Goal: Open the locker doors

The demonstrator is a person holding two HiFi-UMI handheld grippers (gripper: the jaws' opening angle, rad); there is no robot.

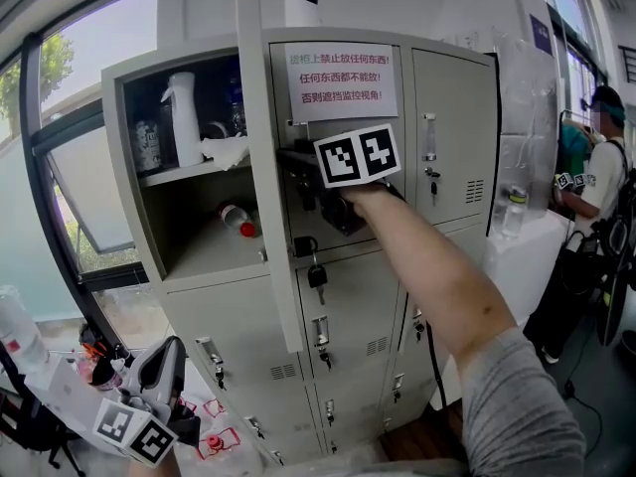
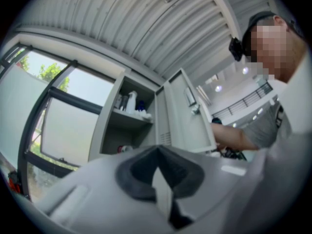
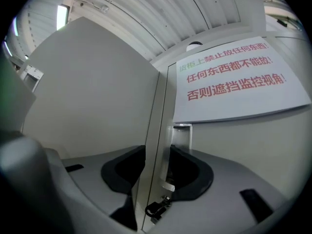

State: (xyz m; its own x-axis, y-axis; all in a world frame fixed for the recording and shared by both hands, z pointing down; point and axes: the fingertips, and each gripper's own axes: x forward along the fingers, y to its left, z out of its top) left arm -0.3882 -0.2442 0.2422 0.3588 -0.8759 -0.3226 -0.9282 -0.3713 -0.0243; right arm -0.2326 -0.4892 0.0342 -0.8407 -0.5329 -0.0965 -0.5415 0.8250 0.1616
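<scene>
Straddling the open locker door (image 3: pixel 97 96) edge
Right tongs (image 3: pixel 157 174) stand released either side of it; left tongs (image 2: pixel 158 155) hang low, seemingly clenched, empty.

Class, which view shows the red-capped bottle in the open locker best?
Head view: the bottle lies plainly on the lower shelf. In the left gripper view the bottle is a tiny glimpse; the right gripper view misses it.

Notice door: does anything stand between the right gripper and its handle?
Nothing visible does. The notice door's handle sits between the right gripper's open jaws; the opened left door stands close on their left.
</scene>
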